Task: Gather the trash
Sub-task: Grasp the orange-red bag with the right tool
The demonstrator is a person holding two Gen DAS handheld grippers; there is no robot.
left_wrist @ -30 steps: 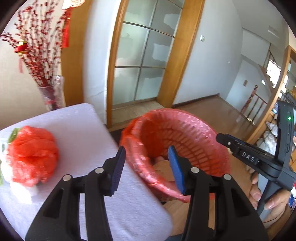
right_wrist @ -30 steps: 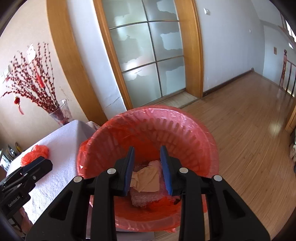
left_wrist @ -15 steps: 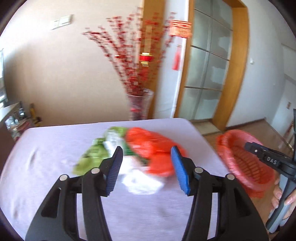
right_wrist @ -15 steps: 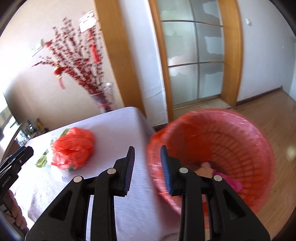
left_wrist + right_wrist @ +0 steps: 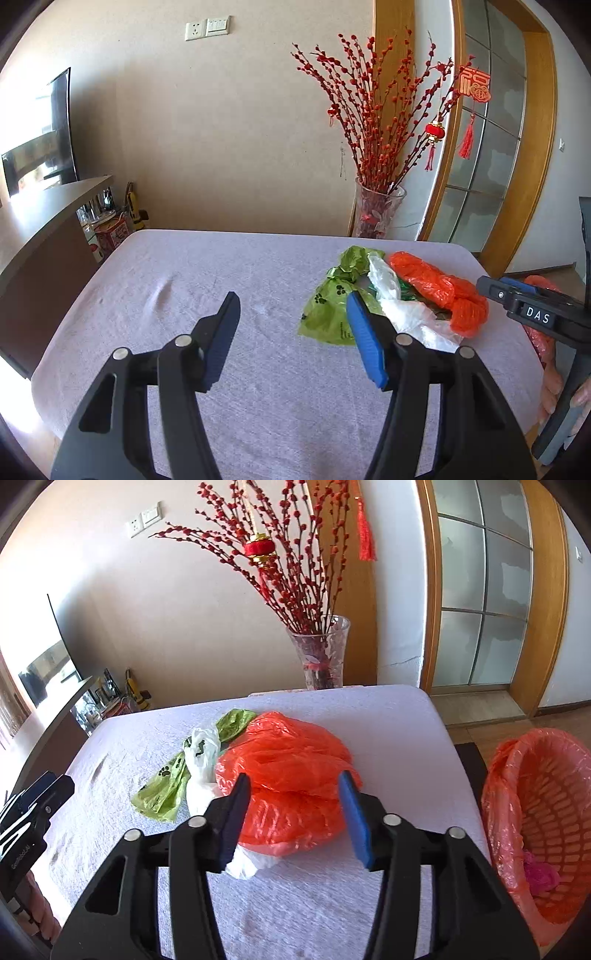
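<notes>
Right gripper (image 5: 291,812) fingers spreading, empty, lined up on orange bag (image 5: 288,775); left gripper (image 5: 291,339) likewise opening beside green bag (image 5: 328,310). 3 bags mid-table (image 5: 388,716) (basket (image 5: 535,812) waits right).

- Both grippers have swung away from the red basket (image 5: 539,830) to face the table (image 5: 184,280).
- The left gripper (image 5: 291,332), jaws opening, now hovers empty over bare cloth.
- The right gripper (image 5: 293,812), jaws opening, now frames the orange bag (image 5: 288,768).
</notes>
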